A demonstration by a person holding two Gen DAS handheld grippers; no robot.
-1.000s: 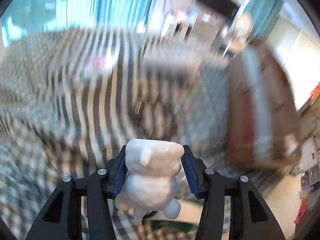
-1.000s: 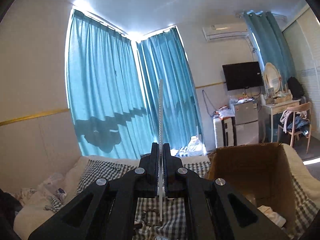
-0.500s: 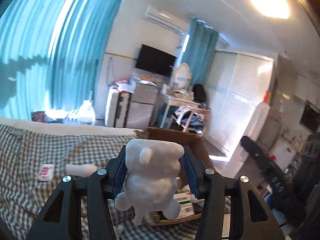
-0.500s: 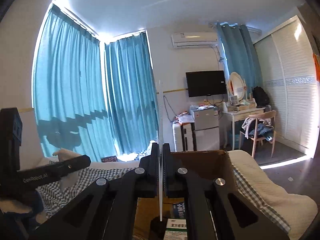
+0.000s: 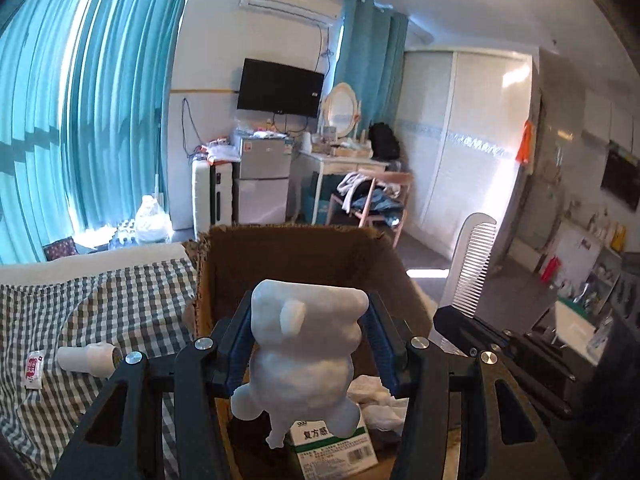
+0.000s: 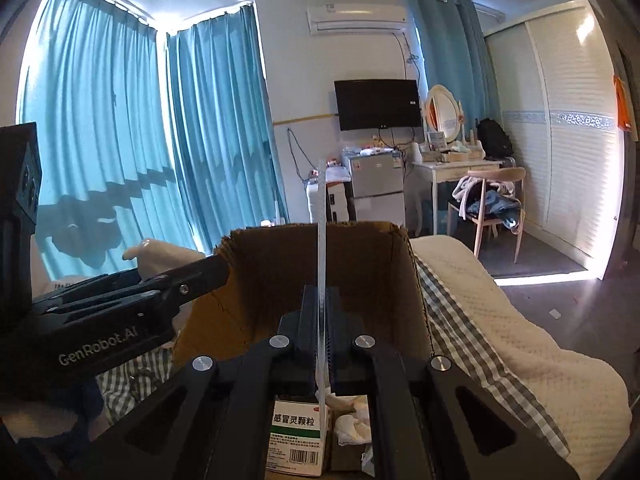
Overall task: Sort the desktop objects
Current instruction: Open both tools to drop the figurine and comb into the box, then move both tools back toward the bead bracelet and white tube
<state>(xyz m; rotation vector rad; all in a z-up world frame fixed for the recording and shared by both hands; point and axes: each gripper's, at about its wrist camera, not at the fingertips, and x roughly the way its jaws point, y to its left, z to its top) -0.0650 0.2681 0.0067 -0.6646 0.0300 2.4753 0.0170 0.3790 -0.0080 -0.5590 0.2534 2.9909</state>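
On the checked cover at left lie a red-printed packet (image 5: 33,369) and a white tube (image 5: 89,359), both light and still to be sorted; the tube is round, likely to roll, best pinched across its middle. The left gripper (image 5: 308,344) is clamped on a white bear figurine (image 5: 306,352), its blue pads (image 5: 240,346) squeezing the sides of the upper body, legs hanging below, right over the open box (image 5: 288,248). The bear looks matte, lumpy, probably foam or soft plastic: light, slightly squashy, not fragile, so a side pinch seems fine and a short drop safe. Inside the box sit a green-and-white medicine carton (image 5: 332,446) and crumpled white tissue (image 5: 376,396). Further right, the right gripper (image 6: 322,344) is closed tight on a white comb (image 5: 474,264), held by its lower end, teeth upright, seen edge-on from its own camera. The comb is thin, stiff plastic, light, smooth, may slip or twist if gripped only at the tip; it hangs just above the box's near right side.
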